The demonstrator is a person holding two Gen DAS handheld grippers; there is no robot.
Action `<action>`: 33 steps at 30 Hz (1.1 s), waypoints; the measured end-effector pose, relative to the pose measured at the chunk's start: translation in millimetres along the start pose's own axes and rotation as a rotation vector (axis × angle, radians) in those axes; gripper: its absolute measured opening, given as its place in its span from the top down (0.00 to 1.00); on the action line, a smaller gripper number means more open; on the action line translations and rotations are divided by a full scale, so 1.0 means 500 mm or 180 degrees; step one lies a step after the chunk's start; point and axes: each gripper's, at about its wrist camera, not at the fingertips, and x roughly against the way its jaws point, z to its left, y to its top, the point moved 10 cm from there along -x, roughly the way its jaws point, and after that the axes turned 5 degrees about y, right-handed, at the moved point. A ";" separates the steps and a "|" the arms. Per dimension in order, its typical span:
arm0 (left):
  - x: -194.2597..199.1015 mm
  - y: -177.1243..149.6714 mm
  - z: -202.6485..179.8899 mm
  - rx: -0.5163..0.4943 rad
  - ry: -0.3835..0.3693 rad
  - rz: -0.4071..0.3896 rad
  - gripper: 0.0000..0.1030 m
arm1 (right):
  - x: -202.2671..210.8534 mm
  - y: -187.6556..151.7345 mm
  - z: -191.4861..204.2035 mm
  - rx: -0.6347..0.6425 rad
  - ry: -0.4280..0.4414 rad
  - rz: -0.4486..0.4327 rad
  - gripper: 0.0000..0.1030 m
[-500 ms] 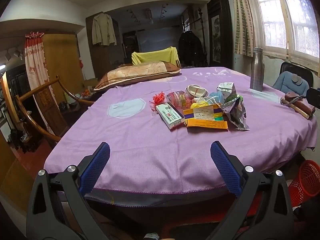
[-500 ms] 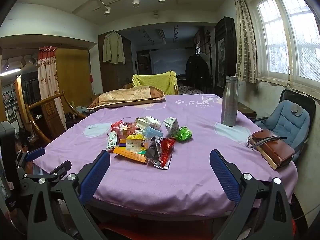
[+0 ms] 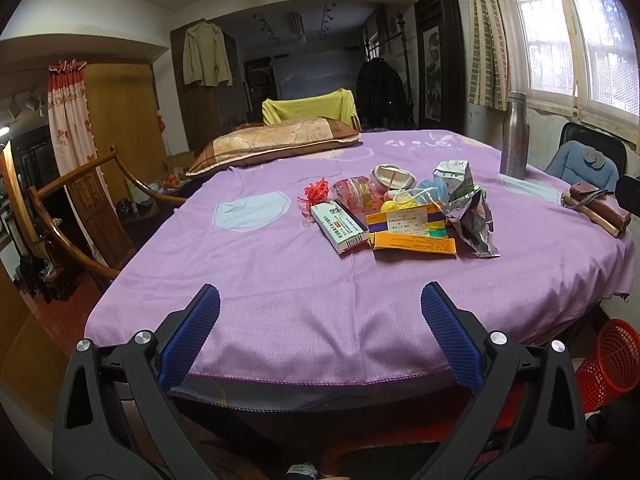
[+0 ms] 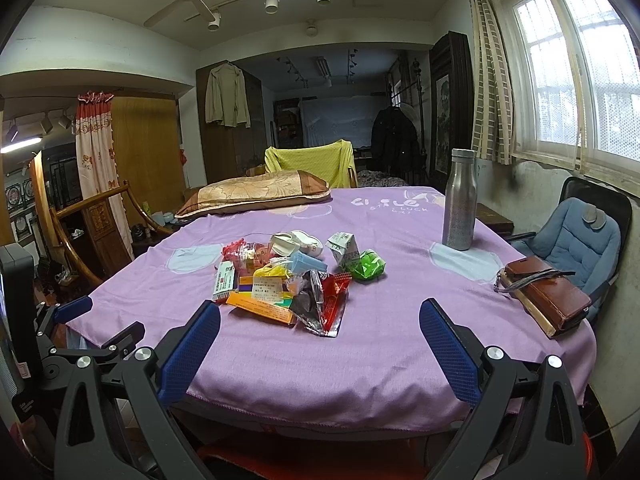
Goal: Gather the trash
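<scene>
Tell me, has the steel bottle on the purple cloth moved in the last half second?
No. The steel bottle stands on the same pale blue patch of the cloth, upright as before.

Matt purple woven tablecloth (image 4: 360, 360), faintly sheened at the folds. Brushed metal bottle (image 4: 459, 200) at right. Glossy crinkled foil wrapper (image 3: 474, 222) and shiny red wrapper (image 4: 334, 304) at centre. Printed paper cartons (image 3: 412, 236). Smooth brown leather case (image 4: 546, 294). Red plastic mesh basket (image 3: 610, 364), lower right. Polished wooden chair (image 3: 72, 216), left.
</scene>
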 end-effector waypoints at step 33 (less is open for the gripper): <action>-0.170 -0.078 0.037 0.0007 0.0075 0.0669 0.06 | -0.226 -0.089 -0.024 -0.0105 0.0158 0.0738 0.05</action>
